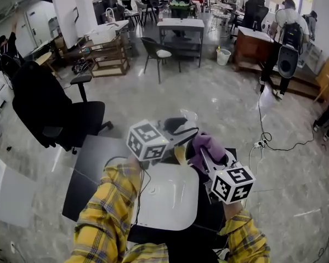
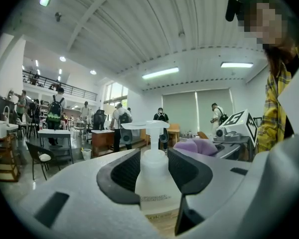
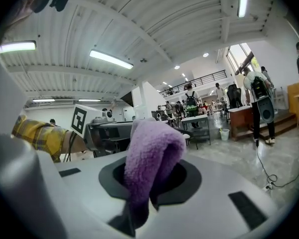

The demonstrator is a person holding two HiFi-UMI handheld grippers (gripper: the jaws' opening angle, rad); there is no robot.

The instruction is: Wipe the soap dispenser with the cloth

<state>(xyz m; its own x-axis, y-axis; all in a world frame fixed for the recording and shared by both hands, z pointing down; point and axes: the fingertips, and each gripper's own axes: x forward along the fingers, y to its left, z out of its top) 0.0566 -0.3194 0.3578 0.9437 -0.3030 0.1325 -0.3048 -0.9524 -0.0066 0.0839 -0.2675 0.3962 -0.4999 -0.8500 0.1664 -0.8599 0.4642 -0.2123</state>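
Gripping soap dispenser (image 2: 152, 183) upright at its shoulder in left gripper (image 2: 154, 169), pump (image 2: 148, 126) on top. Pinching soft purple cloth (image 3: 150, 156) in right gripper (image 3: 152, 188), just beside it. Likely light, hard, slippery plastic; safest held round body, rubbed gently.

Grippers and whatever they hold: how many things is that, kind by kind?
Grippers: 2, the left gripper and the right gripper
Soap dispenser: 1
Purple cloth: 1
Total: 4
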